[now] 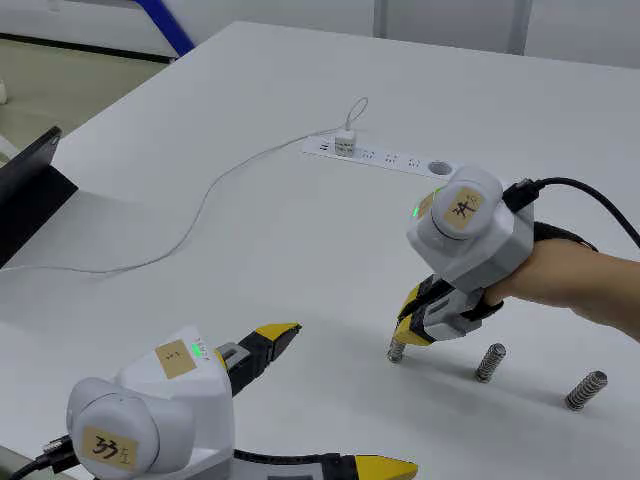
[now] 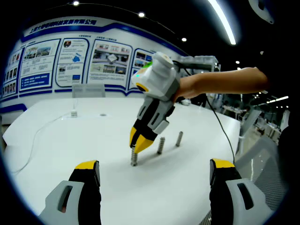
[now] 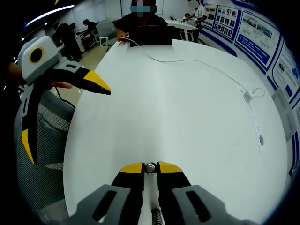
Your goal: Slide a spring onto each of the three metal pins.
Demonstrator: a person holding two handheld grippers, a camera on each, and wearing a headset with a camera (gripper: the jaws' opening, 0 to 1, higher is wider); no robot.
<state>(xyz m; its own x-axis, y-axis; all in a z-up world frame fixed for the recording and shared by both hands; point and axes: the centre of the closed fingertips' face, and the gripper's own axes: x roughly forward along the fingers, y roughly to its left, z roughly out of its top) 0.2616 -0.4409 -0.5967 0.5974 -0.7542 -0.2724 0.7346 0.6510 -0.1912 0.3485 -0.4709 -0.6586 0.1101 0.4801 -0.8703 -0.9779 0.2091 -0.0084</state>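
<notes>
White flat workbench top [image 1: 300, 250]. Carries every item listed below.

Black flat panel [image 1: 30, 200]. Sits propped at an angle at the left edge of the bench in the head view.

Left gripper [image 1: 350, 400], white-bodied with black, yellow-tipped jaws. Hangs at the near edge of the bench, well apart from the work. Jaws spread wide, grasping nothing; confirmed in the left gripper view [image 2: 154, 164].

Right gripper [image 1: 405, 330], same build, held by a bare hand [image 1: 560, 275]. Points steeply down at the bench. Jaws clenched together on the top of the end spring [image 1: 397, 350]; in the right gripper view [image 3: 150, 168] a small round metal end shows pinched between the yellow tips.

Long white power strip [image 1: 385, 158]. Lies flat at the far side, a small white cube plug [image 1: 345, 142] seated in its left end.

Thin white cable [image 1: 200, 215]. Runs from the plug in a curve toward the left.

Three grey metal coil springs. Stand in a row near the right gripper: end spring under its tips, middle spring [image 1: 490, 362] just beside, far spring [image 1: 586, 390] leaning. Seen likewise in the left gripper view [image 2: 161, 145]. Pins inside cannot be made out.
</notes>
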